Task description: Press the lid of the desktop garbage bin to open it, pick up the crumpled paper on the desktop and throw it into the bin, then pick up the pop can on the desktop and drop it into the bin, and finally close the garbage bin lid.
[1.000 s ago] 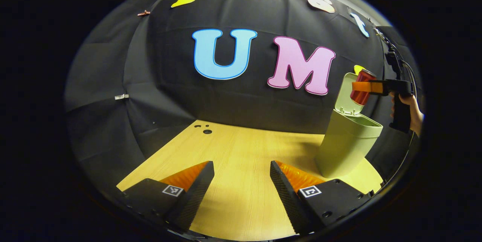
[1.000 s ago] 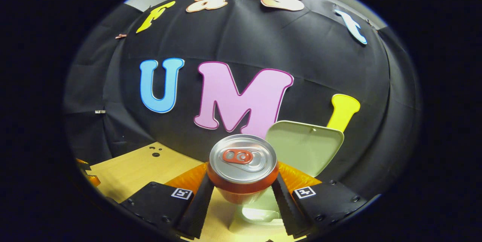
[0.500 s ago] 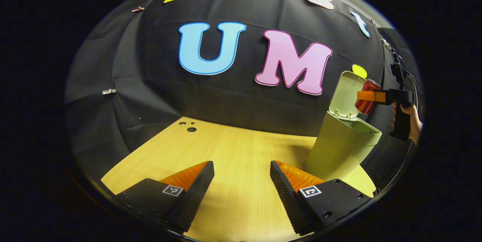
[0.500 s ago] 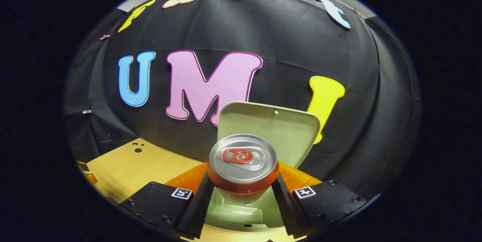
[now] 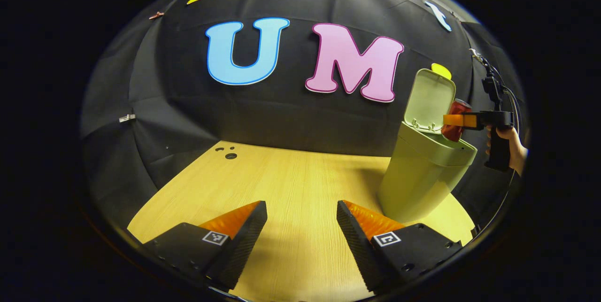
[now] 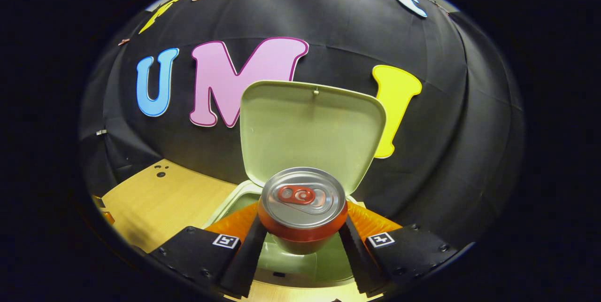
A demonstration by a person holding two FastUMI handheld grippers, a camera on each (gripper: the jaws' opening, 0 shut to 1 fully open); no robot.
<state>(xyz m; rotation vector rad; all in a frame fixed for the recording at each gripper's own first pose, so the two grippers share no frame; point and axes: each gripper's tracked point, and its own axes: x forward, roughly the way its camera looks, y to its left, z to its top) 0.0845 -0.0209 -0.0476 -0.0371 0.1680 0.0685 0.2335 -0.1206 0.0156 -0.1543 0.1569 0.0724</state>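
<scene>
The pop can (image 6: pixel 303 208) is being squeezed upright in the right tongs (image 6: pixel 303 245) over the open bin (image 5: pixel 425 170), left tongs (image 5: pixel 300 231) wide and idle, so releasing off-centre risks it clipping the rim.

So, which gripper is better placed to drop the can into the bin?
Right: the right gripper already clamps the pop can above the open bin. The left gripper is open, off to the side.

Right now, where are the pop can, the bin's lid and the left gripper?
pop can (image 6: pixel 303 198): right gripper view, on its silver top.
bin lid (image 6: pixel 305 128): right gripper view, on its raised inner face.
left gripper (image 5: pixel 302 227): left gripper view, midway between its open fingertips.
</scene>
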